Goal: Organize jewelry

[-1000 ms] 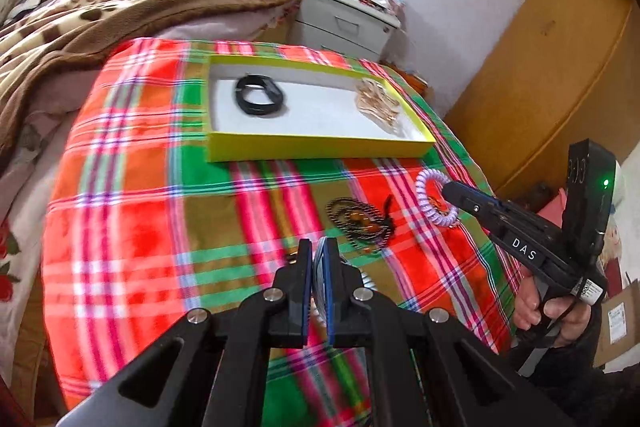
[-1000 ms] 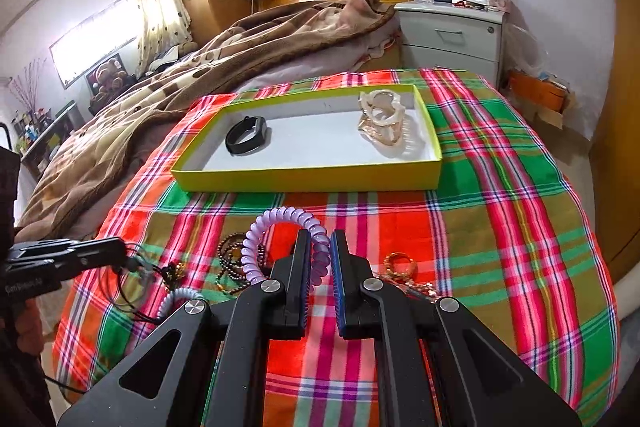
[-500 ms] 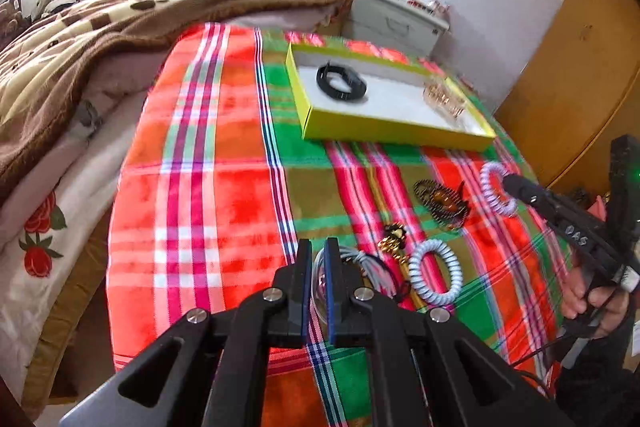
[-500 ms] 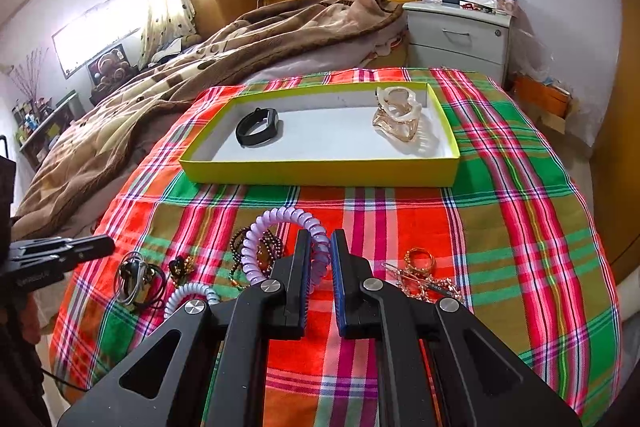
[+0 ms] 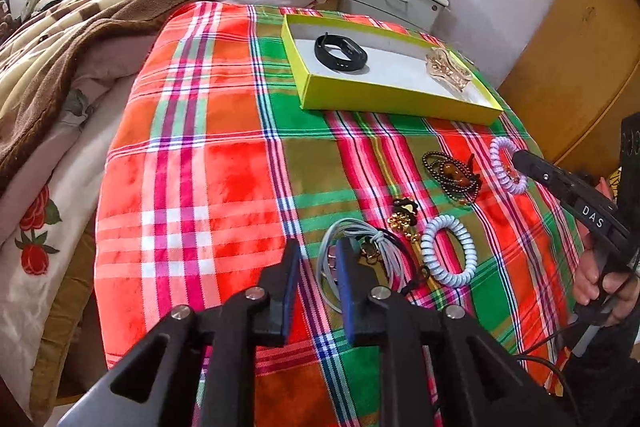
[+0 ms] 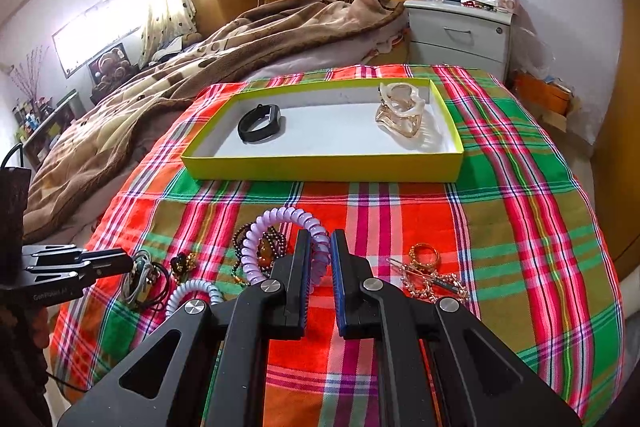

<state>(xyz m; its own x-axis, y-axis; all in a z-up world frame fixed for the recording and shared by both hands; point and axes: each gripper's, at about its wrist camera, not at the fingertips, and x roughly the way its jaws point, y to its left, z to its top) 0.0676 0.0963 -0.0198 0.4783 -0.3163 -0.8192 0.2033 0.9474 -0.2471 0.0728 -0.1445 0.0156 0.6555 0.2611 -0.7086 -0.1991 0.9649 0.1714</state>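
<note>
My left gripper [image 5: 319, 254] hovers low over the plaid cloth [image 5: 224, 171]. Its jaws are opening, and a bundle of grey cord hair ties [image 5: 362, 243] lies partly between them and to their right, unpressed. My right gripper [image 6: 320, 247] is shut on a purple spiral hair tie [image 6: 276, 219], held just above the cloth; from the left wrist, that right gripper [image 5: 520, 159] and purple spiral hair tie [image 5: 502, 167] show at the right. The yellow tray [image 6: 320, 169] farther back holds a black band [image 6: 260, 125] and a clear amber hair claw [image 6: 402, 113].
Loose on the cloth lie a pale spiral tie [image 5: 450, 251], a dark bead bracelet [image 5: 452, 177], small gold pieces [image 5: 404, 217] and gold rings with a clip [image 6: 428, 267]. A brown blanket [image 6: 224, 51] covers the bed on the left. A nightstand [image 6: 460, 27] stands behind the tray.
My left gripper swung left and sank toward the grey cord bundle, and its jaws went from shut to parted. The right gripper kept still with the purple tie.
</note>
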